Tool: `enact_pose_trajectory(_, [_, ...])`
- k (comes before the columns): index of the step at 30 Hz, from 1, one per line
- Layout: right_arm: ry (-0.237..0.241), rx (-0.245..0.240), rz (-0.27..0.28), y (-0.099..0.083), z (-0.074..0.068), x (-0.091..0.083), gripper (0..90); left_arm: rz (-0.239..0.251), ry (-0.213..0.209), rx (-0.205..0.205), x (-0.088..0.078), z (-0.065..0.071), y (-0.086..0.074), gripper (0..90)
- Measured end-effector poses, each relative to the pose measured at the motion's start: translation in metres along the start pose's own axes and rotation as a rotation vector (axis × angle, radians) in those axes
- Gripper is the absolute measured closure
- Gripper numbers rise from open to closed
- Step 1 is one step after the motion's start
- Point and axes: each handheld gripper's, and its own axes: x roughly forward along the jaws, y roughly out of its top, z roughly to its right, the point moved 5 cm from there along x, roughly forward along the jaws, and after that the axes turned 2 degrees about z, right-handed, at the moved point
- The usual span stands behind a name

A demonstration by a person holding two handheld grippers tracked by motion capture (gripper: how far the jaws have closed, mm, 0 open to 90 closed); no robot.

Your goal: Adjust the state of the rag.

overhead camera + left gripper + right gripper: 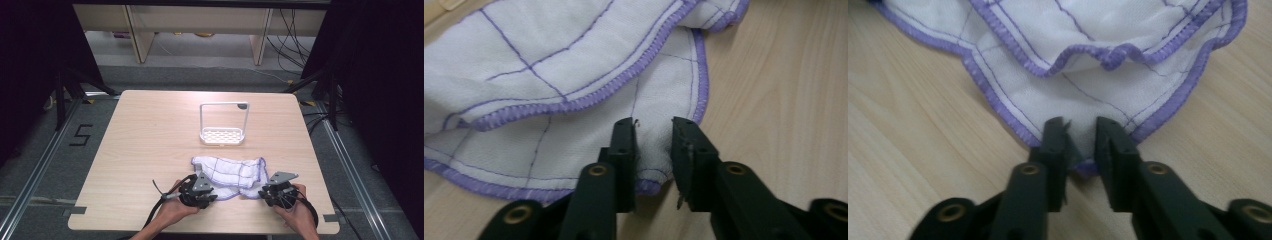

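Observation:
A white cloth [227,171] with purple stitched edges and thin purple grid lines lies rumpled on the wooden table near its front edge. My left gripper [200,190] is at the cloth's near left corner. In the left gripper view the jaws stand a small gap apart, with the cloth's corner [653,150] lying between them. My right gripper [276,192] is at the near right corner. Its jaws also stand a small gap apart around that corner [1083,142] of the cloth. The cloth rests on the table.
A white wire-frame rack [223,125] with a perforated base stands upright behind the cloth, near the table's middle. The table's front edge [200,231] is just below both hands. Shelving and cables lie on the floor beyond the far edge.

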Motion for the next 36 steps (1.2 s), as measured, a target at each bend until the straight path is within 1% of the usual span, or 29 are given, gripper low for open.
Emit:
enact_pose_trajectory(1, [-0.005, -0.022, -0.014, -0.001, 0.002, 0.000, 82.3, 0.001, 0.015, -0.003, 0.000, 0.000, 0.000, 77.3])
enact_pose_trajectory(2, [-0.001, -0.034, -0.024, -0.001, 0.001, -0.001, 86.0, -0.005, 0.017, 0.012, 0.000, -0.001, -0.001, 80.8])
enact_pose_trajectory(4, [-0.004, -0.037, -0.027, 0.000, 0.001, -0.002, 88.1, -0.008, 0.023, 0.026, -0.001, -0.002, -0.001, 82.4])
enact_pose_trajectory(5, [-0.011, -0.070, -0.015, 0.000, 0.000, -0.004, 89.9, -0.010, 0.019, 0.019, -0.002, -0.001, -0.001, 83.9])
enact_pose_trajectory(6, [-0.005, -0.083, -0.022, -0.001, -0.001, -0.007, 90.0, 0.005, 0.014, 0.014, -0.004, -0.001, -0.001, 84.0])
enact_pose_trajectory(8, [0.004, -0.091, -0.019, -0.003, -0.005, -0.014, 90.0, 0.026, 0.039, 0.018, -0.017, -0.003, -0.001, 84.0])
enact_pose_trajectory(9, [0.004, -0.091, -0.019, -0.003, -0.005, -0.014, 90.0, 0.026, 0.039, 0.018, -0.017, -0.003, -0.001, 84.0])
enact_pose_trajectory(11, [0.002, -0.112, -0.012, -0.003, -0.011, -0.022, 90.0, 0.039, 0.044, 0.028, -0.026, -0.003, -0.003, 84.0])
enact_pose_trajectory(12, [0.003, -0.120, 0.023, -0.004, -0.015, -0.027, 88.8, 0.043, 0.048, 0.026, -0.033, -0.004, -0.005, 84.1])
enact_pose_trajectory(14, [0.015, -0.107, 0.033, -0.004, -0.016, -0.027, 87.8, 0.047, 0.046, 0.018, -0.035, -0.003, -0.006, 84.0])
enact_pose_trajectory(15, [0.014, -0.105, 0.038, -0.004, -0.016, -0.025, 87.5, 0.044, 0.050, 0.028, -0.036, -0.003, -0.007, 84.1])
enact_pose_trajectory(17, [-0.003, -0.080, 0.039, -0.002, -0.013, -0.019, 76.5, 0.042, 0.044, 0.017, -0.039, -0.003, -0.011, 83.8])
enact_pose_trajectory(18, [-0.003, -0.080, 0.039, -0.002, -0.013, -0.019, 76.5, 0.042, 0.044, 0.017, -0.039, -0.003, -0.011, 83.8])
enact_pose_trajectory(20, [-0.034, -0.061, 0.035, 0.001, -0.006, -0.015, 72.8, 0.048, 0.045, 0.014, -0.037, -0.006, -0.012, 83.8])
enact_pose_trajectory(21, [-0.034, -0.061, 0.035, 0.001, -0.006, -0.015, 72.8, 0.048, 0.045, 0.014, -0.037, -0.006, -0.012, 83.8])
enact_pose_trajectory(22, [-0.065, -0.039, 0.035, 0.003, 0.003, -0.008, 69.6, 0.041, 0.060, 0.013, -0.037, -0.007, -0.012, 83.8])
enact_pose_trajectory(23, [-0.065, -0.039, 0.035, 0.003, 0.003, -0.008, 69.6, 0.046, 0.054, 0.005, -0.036, -0.007, -0.012, 83.8])
enact_pose_trajectory(24, [-0.053, -0.025, 0.009, 0.001, 0.008, -0.001, 69.8, 0.048, 0.048, 0.000, -0.034, -0.006, -0.013, 83.6])
enact_pose_trajectory(25, [-0.036, -0.021, 0.009, 0.000, 0.009, 0.002, 72.4, 0.048, 0.047, 0.002, -0.034, -0.006, -0.013, 83.6])
enact_pose_trajectory(26, [-0.030, -0.011, 0.040, 0.000, 0.009, 0.004, 77.5, 0.041, 0.052, 0.006, -0.035, -0.007, -0.014, 83.7])
enact_pose_trajectory(27, [-0.030, -0.011, 0.040, 0.000, 0.009, 0.004, 77.5, 0.041, 0.052, 0.006, -0.035, -0.007, -0.014, 83.7])
enact_pose_trajectory(28, [0.000, 0.000, 0.013, -0.002, 0.006, 0.001, 87.3, 0.041, 0.056, 0.010, -0.036, -0.008, -0.014, 83.8])
enact_pose_trajectory(29, [-0.014, -0.026, 0.024, -0.003, 0.009, 0.001, 88.0, 0.048, 0.057, 0.009, -0.038, -0.008, -0.014, 83.9])
enact_pose_trajectory(30, [0.002, -0.006, 0.012, -0.004, 0.009, -0.001, 88.5, 0.051, 0.063, -0.001, -0.040, -0.009, -0.015, 84.0])
enact_pose_trajectory(31, [0.006, -0.018, 0.021, -0.004, 0.009, -0.003, 88.7, 0.055, 0.068, 0.010, -0.043, -0.010, -0.015, 84.1])
enact_pose_trajectory(33, [0.023, -0.024, 0.018, -0.005, 0.008, -0.008, 88.8, 0.060, 0.069, 0.003, -0.046, -0.011, -0.017, 84.2])
enact_pose_trajectory(34, [0.029, -0.060, 0.060, -0.005, 0.003, -0.017, 88.9, 0.075, 0.072, -0.010, -0.054, -0.010, -0.020, 84.2])
enact_pose_trajectory(35, [0.029, -0.060, 0.060, -0.005, 0.003, -0.017, 88.9, 0.075, 0.072, -0.010, -0.054, -0.010, -0.020, 84.2])
enact_pose_trajectory(36, [0.033, -0.084, 0.057, -0.006, -0.007, -0.030, 88.9, 0.071, 0.065, -0.002, -0.062, -0.010, -0.025, 84.1])
